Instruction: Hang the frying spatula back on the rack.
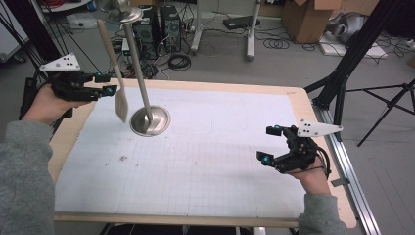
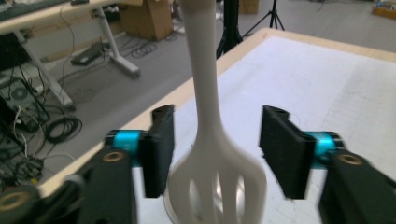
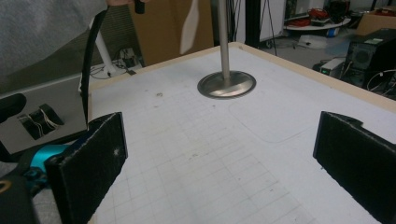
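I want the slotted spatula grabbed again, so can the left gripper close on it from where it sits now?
Probably yes. The left gripper is open with the white slotted spatula hanging between its jaws, clear of both pads. Nothing else sits in the gap; the metal stand is just behind.

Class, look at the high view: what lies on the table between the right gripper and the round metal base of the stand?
Nothing: between the right gripper and the metal base there is bare gridded mat. The right gripper view shows the same bare stretch.

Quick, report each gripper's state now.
Left gripper: open, jaws either side of the white slotted spatula, pads not pressing it.
Right gripper: open, nothing between its jaws.
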`<state>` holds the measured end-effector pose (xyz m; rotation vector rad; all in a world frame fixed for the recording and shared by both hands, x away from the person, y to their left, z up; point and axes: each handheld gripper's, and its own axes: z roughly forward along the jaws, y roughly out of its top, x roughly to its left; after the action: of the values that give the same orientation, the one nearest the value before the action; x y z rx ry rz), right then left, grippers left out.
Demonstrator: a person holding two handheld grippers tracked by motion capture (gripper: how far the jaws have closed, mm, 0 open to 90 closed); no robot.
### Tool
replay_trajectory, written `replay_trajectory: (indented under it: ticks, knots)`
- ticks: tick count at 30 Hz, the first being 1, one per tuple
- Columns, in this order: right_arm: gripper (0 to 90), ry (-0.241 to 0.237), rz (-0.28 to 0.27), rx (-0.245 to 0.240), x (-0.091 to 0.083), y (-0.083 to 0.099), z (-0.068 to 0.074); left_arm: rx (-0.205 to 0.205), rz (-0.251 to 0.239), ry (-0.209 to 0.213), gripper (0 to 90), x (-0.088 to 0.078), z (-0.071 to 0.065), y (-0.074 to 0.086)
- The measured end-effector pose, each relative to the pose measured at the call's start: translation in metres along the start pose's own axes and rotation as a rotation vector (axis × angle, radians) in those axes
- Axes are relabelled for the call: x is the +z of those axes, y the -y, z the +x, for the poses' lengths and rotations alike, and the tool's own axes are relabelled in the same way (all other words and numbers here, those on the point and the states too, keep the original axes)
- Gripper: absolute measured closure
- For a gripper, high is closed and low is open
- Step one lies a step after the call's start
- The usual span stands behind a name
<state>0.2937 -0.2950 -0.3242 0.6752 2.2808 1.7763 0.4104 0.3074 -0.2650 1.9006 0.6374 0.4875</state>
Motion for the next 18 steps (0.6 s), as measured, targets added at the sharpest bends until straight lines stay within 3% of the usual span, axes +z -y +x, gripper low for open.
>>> replay_trajectory:
  ticks: [2, 3, 5, 6, 12, 18]
  knots:
    - [1.8, -0.003, 0.005, 0.0, 0.0, 0.0, 0.001, 0.006, -0.004, -0.003, 37.2, -0.002, -0.002, 0.001]
    - [1.8, -0.001, 0.007, -0.006, 0.001, 0.0, 0.002, 0.0, -0.015, -0.004, 31.3, -0.003, -0.003, 0.001]
    - [1.8, -0.003, 0.007, -0.006, 0.001, 0.0, 0.002, -0.018, -0.037, 0.013, 27.9, -0.006, -0.005, 0.001]
    - [1.8, -0.004, 0.008, -0.003, 0.001, 0.0, 0.002, -0.014, -0.043, 0.017, 18.4, -0.007, -0.006, 0.001]
    - [1.8, -0.005, 0.019, -0.007, 0.003, 0.0, 0.003, 0.006, -0.068, 0.052, 14.0, -0.016, -0.013, 0.004]
    - [1.8, -0.01, 0.028, -0.012, 0.006, -0.001, 0.003, 0.036, -0.074, 0.034, 13.7, -0.02, -0.023, 0.011]
